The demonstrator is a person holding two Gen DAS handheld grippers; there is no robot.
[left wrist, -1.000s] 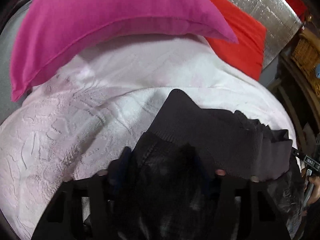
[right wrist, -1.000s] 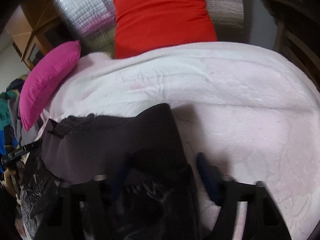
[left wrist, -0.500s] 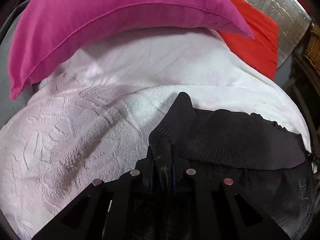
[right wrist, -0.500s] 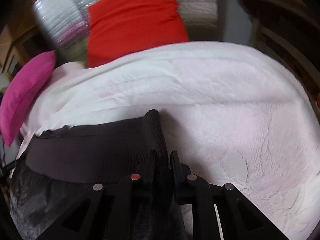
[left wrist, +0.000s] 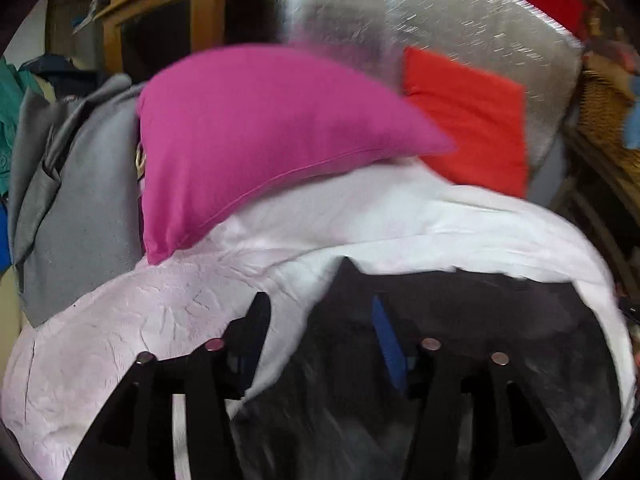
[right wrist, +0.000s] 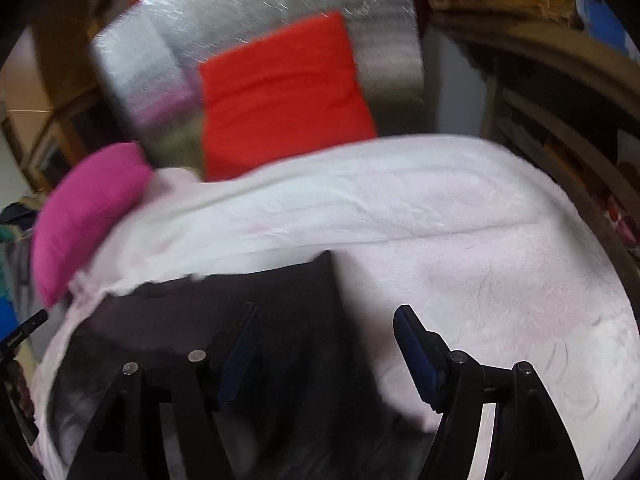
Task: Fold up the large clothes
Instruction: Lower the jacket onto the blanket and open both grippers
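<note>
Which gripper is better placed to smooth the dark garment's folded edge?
Probably left: the left gripper hangs open above the dark garment, while the right gripper straddles its edge.

My dark charcoal ribbed-knit garment (left wrist: pixel 460 300) lies at the near edge of the pale pink textured bedspread (left wrist: pixel 120 320), w/ greyish mottling nearer me. Magenta plain pillow (left wrist: pixel 260 136) at the spread's far left corner, bright red-orange cushion (right wrist: pixel 280 92) at the far edge, vs. shiny silver quilted foil panel (right wrist: pixel 256 8). My black grippers' pads (right wrist: pixel 412 344): blue.
</note>
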